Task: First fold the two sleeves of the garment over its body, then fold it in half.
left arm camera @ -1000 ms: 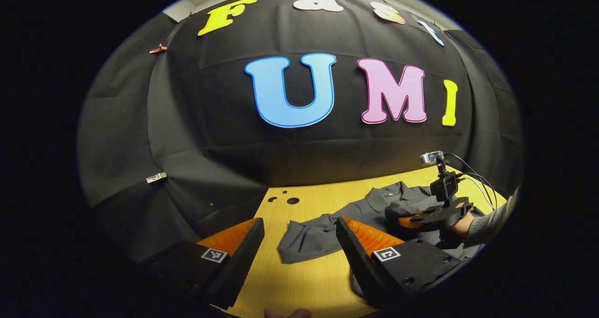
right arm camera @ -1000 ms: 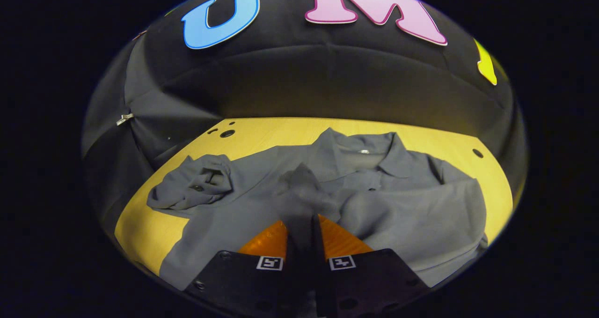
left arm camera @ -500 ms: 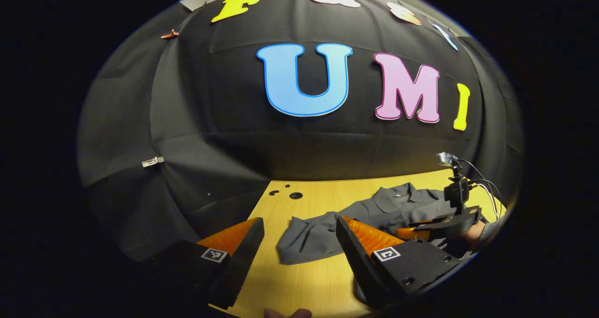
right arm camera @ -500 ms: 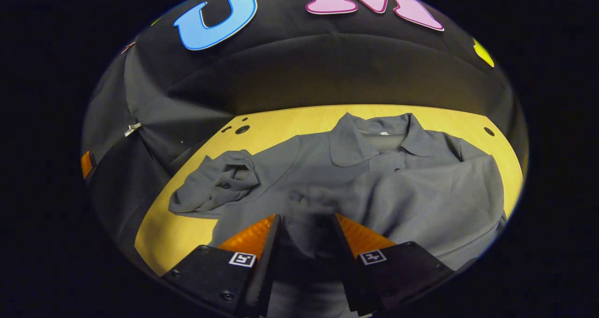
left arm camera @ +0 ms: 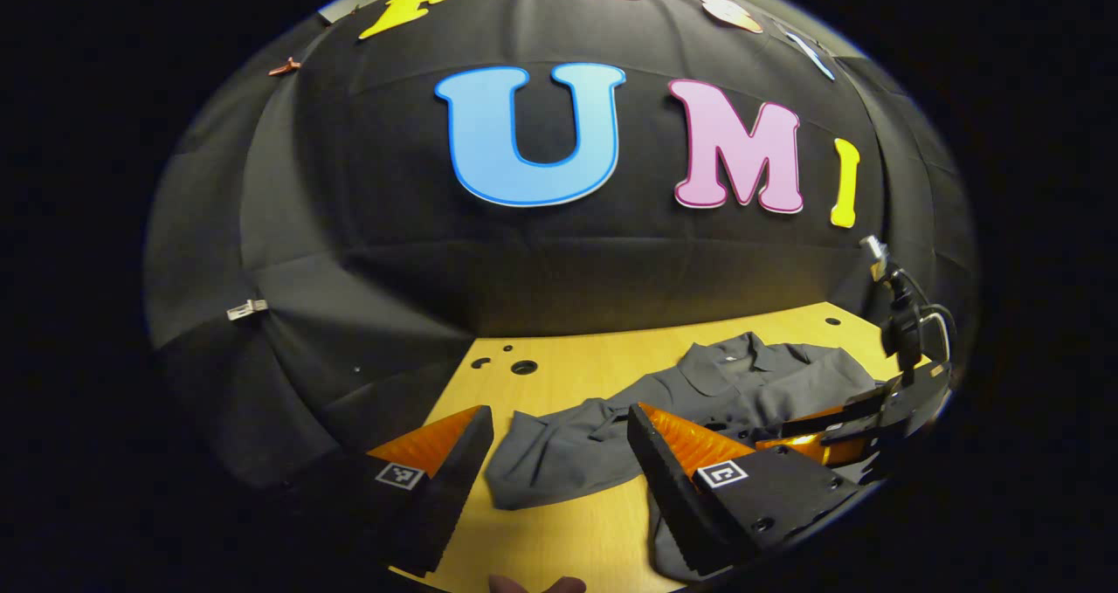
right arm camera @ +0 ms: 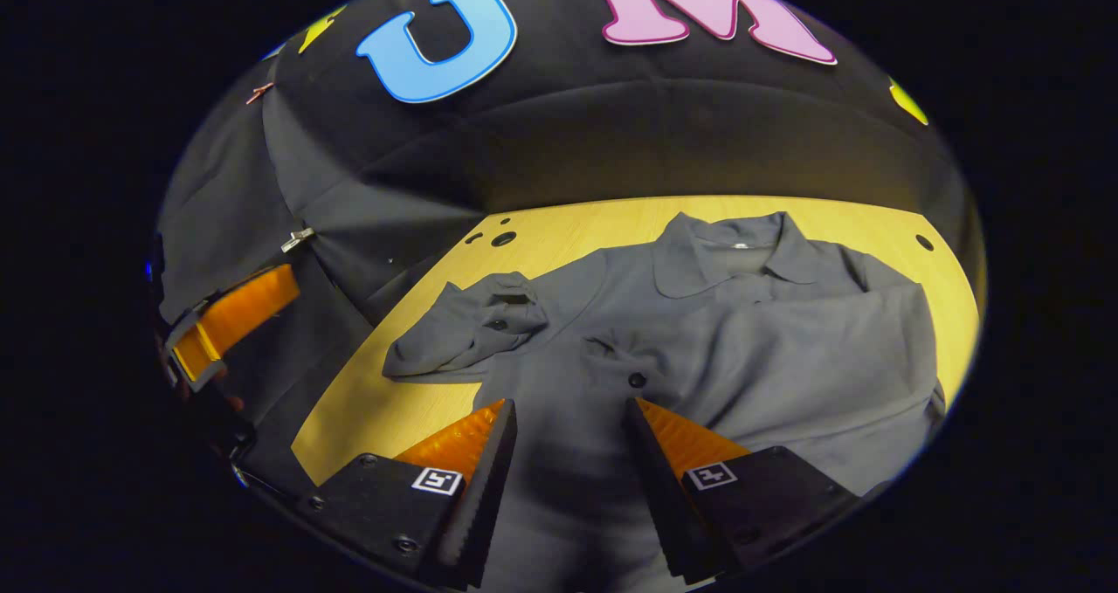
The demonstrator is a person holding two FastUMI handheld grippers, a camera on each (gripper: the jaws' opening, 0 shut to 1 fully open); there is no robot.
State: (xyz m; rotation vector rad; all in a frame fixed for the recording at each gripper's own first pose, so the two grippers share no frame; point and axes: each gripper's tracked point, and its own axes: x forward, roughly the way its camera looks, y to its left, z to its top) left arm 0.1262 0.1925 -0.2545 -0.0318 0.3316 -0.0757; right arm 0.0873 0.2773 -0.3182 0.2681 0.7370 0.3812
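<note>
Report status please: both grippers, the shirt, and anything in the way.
Left gripper open, above the bunched sleeve. Right gripper open over the shirt, holding nothing. One sleeve lies across the body; the other not yet folded. Nothing blocking on the table.

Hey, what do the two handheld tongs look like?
Both the left tongs and right tongs have two wedge-shaped, ribbed fingers on blocky bases with screws, each base bearing a square black-and-white marker. In the left gripper view, the right tongs carry an upright mast with looping cables.
</note>
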